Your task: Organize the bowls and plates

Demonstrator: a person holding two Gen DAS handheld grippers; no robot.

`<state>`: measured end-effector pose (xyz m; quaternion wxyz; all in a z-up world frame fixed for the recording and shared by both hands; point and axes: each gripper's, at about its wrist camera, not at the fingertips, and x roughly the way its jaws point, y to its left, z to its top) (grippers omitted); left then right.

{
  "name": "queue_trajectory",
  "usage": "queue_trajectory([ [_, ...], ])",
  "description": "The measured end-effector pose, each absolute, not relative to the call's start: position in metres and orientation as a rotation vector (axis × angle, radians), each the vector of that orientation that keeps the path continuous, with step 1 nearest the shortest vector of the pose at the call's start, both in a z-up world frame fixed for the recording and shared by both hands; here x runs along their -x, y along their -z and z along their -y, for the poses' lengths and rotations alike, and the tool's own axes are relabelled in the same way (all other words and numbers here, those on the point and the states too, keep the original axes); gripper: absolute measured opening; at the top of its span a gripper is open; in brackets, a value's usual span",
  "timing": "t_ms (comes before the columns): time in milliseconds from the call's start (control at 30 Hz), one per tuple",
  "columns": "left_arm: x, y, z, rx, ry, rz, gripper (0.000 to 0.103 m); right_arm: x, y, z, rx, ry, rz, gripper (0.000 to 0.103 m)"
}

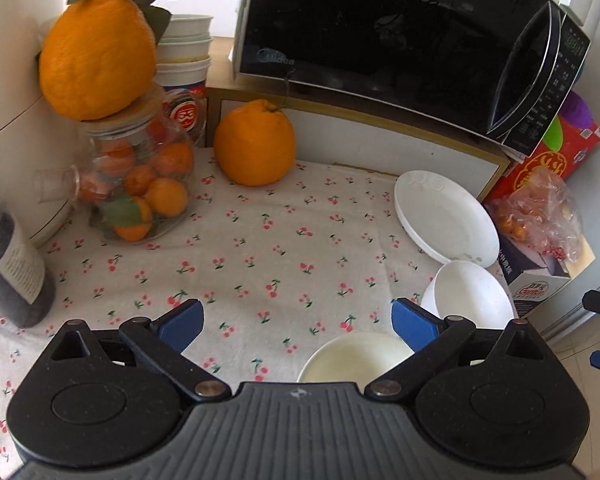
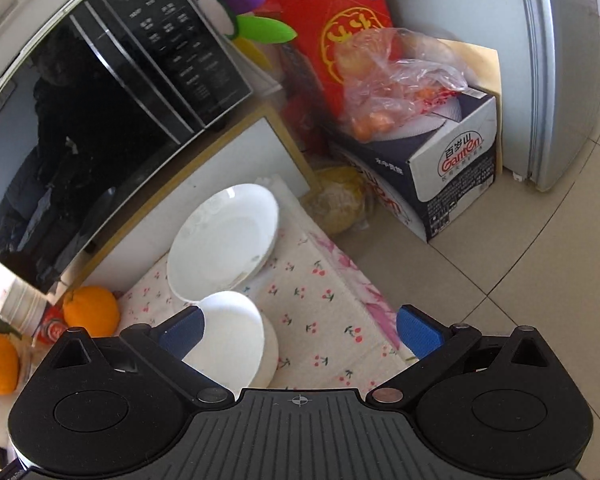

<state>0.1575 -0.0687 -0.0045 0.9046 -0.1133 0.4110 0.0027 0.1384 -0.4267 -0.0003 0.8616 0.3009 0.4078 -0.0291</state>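
Here's the layout, biggest first: a glossy black microwave oven [image 1: 400, 40] sits on a raised white shelf at the back, above the cherry-print cloth covering the surface [image 1: 259, 248]. Two large oranges are in shot, one [image 1: 97, 56] perched on a glass jar of small oranges [image 1: 139, 184], the other [image 1: 253, 144] resting on the cloth.

Now the crockery, all gathered at the surface's right end. A stack of shallow white ceramic plates [image 1: 446, 216] lies farthest back, close under the shelf. Just in front of it, touching or nearly so, stands a deep white bowl [image 1: 474, 292]. Nearest the front edge is a smaller cream-white bowl [image 1: 352, 360], partly hidden by the gripper body.

The left hand-held gripper [image 1: 297, 326] has its blue pads spread wide, nothing between them but bare cloth. The cream-white bowl lies just ahead and slightly right of its centre line; the right pad overlaps its rim in the picture, though I can't tell whether it touches.

The right hand-held gripper [image 2: 300, 330] is equally wide open and holds nothing. From its wrist view the deep white bowl [image 2: 229, 340] sits at its left pad, the plates [image 2: 223, 240] beyond it, up and left.

My read: each hand is nearer one bowl, so nesting the bowls looks like the likely next job, the plates appearing already stacked.
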Motion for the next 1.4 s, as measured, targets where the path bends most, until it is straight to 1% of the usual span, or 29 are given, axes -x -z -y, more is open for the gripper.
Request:
queue_trajectory([
  [67, -0.173, 0.007, 0.078, 0.237, 0.009, -0.846, 0.098, -0.148, 0.007, 0.435, -0.677, 0.052, -0.851, 0.103],
  [200, -0.203, 0.015, 0.089, 0.271, 0.024, -0.864, 0.090, -0.169, 0.019, 0.442, -0.747, 0.013, -0.854, 0.103],
  [267, -0.219, 0.020, 0.095, 0.292, 0.029, -0.880, 0.083, -0.180, 0.026, 0.442, -0.774, 0.004, -0.864, 0.102],
  [333, -0.233, 0.027, 0.101, 0.314, 0.043, -0.901, 0.075, -0.191, 0.033, 0.441, -0.804, -0.010, -0.883, 0.101],
  [400, -0.247, 0.032, 0.109, 0.320, 0.062, -0.912, 0.070, -0.201, 0.039, 0.438, -0.813, -0.029, -0.898, 0.100],
  [467, -0.258, 0.036, 0.115, 0.315, 0.081, -0.908, 0.066, -0.211, 0.045, 0.433, -0.785, -0.026, -0.907, 0.096],
  [500, -0.264, 0.040, 0.119, 0.314, 0.090, -0.911, 0.062, -0.215, 0.048, 0.432, -0.773, -0.021, -0.912, 0.095],
  [533, -0.269, 0.044, 0.121, 0.321, 0.098, -0.919, 0.057, -0.219, 0.051, 0.430, -0.763, -0.014, -0.921, 0.092],
  [567, -0.275, 0.047, 0.123, 0.333, 0.105, -0.924, 0.054, -0.223, 0.055, 0.430, -0.761, -0.011, -0.931, 0.086],
  [600, -0.280, 0.050, 0.123, 0.349, 0.115, -0.925, 0.051, -0.227, 0.058, 0.429, -0.772, -0.014, -0.938, 0.083],
  [667, -0.289, 0.056, 0.124, 0.380, 0.136, -0.925, 0.048, -0.234, 0.064, 0.429, -0.800, -0.025, -0.945, 0.075],
  [733, -0.296, 0.062, 0.124, 0.399, 0.150, -0.923, 0.047, -0.243, 0.069, 0.427, -0.794, -0.032, -0.948, 0.069],
  [767, -0.299, 0.065, 0.125, 0.403, 0.152, -0.923, 0.046, -0.247, 0.071, 0.425, -0.784, -0.032, -0.950, 0.063],
  [800, -0.303, 0.068, 0.125, 0.403, 0.150, -0.930, 0.040, -0.251, 0.074, 0.424, -0.782, -0.031, -0.956, 0.059],
  [867, -0.308, 0.071, 0.125, 0.420, 0.174, -0.929, 0.036, -0.260, 0.082, 0.422, -0.809, -0.043, -0.974, 0.050],
  [967, -0.313, 0.074, 0.128, 0.427, 0.205, -0.923, 0.035, -0.270, 0.088, 0.416, -0.820, -0.050, -0.976, 0.042],
  [1100, -0.312, 0.079, 0.133, 0.427, 0.235, -0.935, 0.030, -0.280, 0.088, 0.405, -0.786, -0.054, -0.973, 0.041],
  [1133, -0.312, 0.079, 0.135, 0.413, 0.241, -0.929, 0.028, -0.281, 0.089, 0.403, -0.777, -0.057, -0.975, 0.039],
  [1167, -0.313, 0.078, 0.137, 0.401, 0.248, -0.930, 0.026, -0.283, 0.090, 0.400, -0.768, -0.064, -0.980, 0.034],
  [1200, -0.314, 0.079, 0.138, 0.401, 0.262, -0.937, 0.017, -0.284, 0.091, 0.398, -0.763, -0.069, -0.986, 0.030],
  [1233, -0.315, 0.080, 0.139, 0.405, 0.267, -0.948, 0.014, -0.284, 0.092, 0.396, -0.757, -0.073, -0.994, 0.019],
  [1267, -0.314, 0.080, 0.139, 0.401, 0.264, -0.942, 0.013, -0.285, 0.092, 0.394, -0.745, -0.066, -0.998, 0.013],
  [1400, -0.308, 0.074, 0.140, 0.376, 0.270, -0.933, 0.013, -0.283, 0.086, 0.390, -0.712, -0.062, -0.991, 0.014],
])
